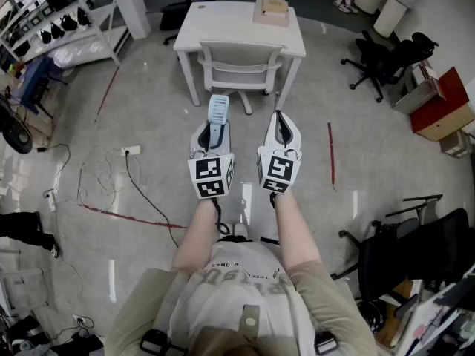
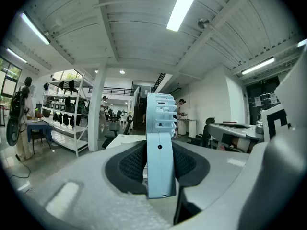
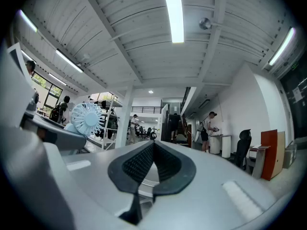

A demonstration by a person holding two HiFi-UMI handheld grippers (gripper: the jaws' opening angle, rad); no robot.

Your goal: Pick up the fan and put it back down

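Fan (image 1: 218,112) — small and pale blue — was pinched edge-on between the black pads of the left hand-held gripper (image 1: 214,132), just left of centre in the head view, carried in the air above the grey floor (image 1: 148,110). In the left gripper view its slatted head stood upright above the jaws, which pressed on its lower body from both sides. The right hand-held gripper (image 1: 280,123) sat just beside it to the right, jaws pressed together with nothing between them. Higher in the frame — well apart from both — stood a white tabletop (image 1: 223,27) with a white chair (image 1: 239,67) tucked under it.
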